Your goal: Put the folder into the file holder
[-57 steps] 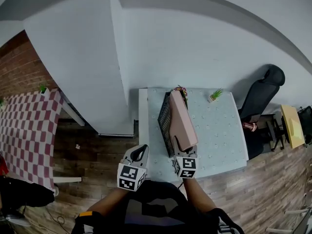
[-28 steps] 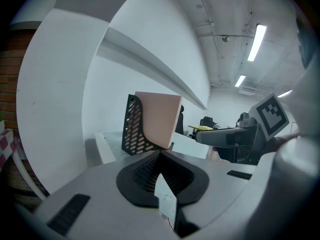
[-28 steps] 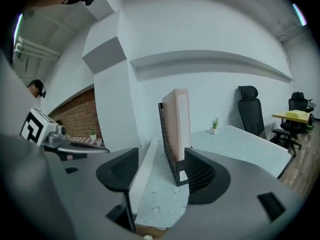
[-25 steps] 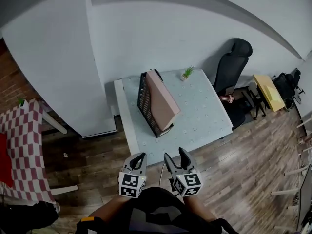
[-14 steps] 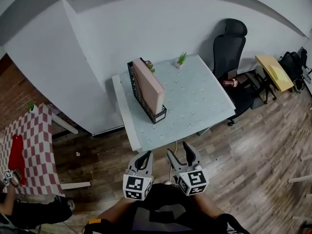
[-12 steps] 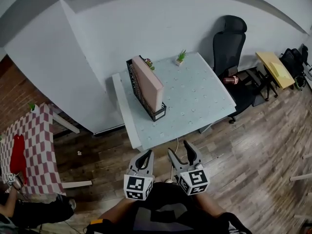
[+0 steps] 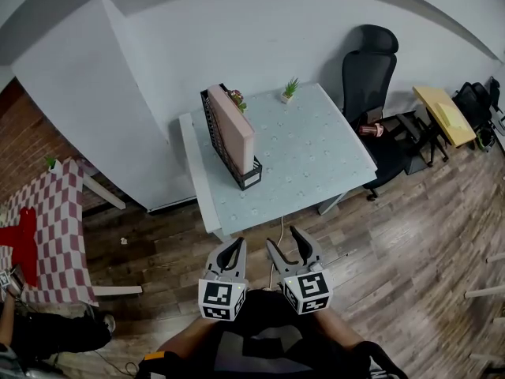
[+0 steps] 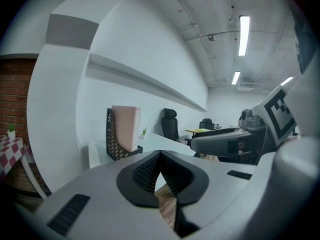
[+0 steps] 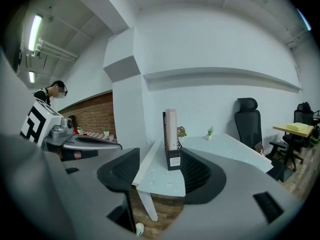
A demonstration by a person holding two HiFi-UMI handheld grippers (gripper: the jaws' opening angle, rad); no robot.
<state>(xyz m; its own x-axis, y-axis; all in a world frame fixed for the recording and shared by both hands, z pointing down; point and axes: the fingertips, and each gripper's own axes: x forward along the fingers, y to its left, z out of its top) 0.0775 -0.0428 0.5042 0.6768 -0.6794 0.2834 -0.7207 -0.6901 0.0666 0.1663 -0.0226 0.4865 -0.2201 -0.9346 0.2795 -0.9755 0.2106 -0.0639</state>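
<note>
I'm hanging back, folder already filed.
My left hand-held gripper (image 7: pixel 234 245) is pinched together, empty; my right hand-held gripper (image 7: pixel 286 242) is gaping, its jaws just now closing slightly on nothing. Well ahead of both, the folder (image 7: pixel 236 126) is standing in the file holder (image 7: pixel 213 126) on the counter (image 7: pixel 316 156); reaching back in, I'd be risking toppling it.

Tabletop (image 7: pixel 316 152) seemingly open beside file holder (image 7: pixel 215 136)
</note>
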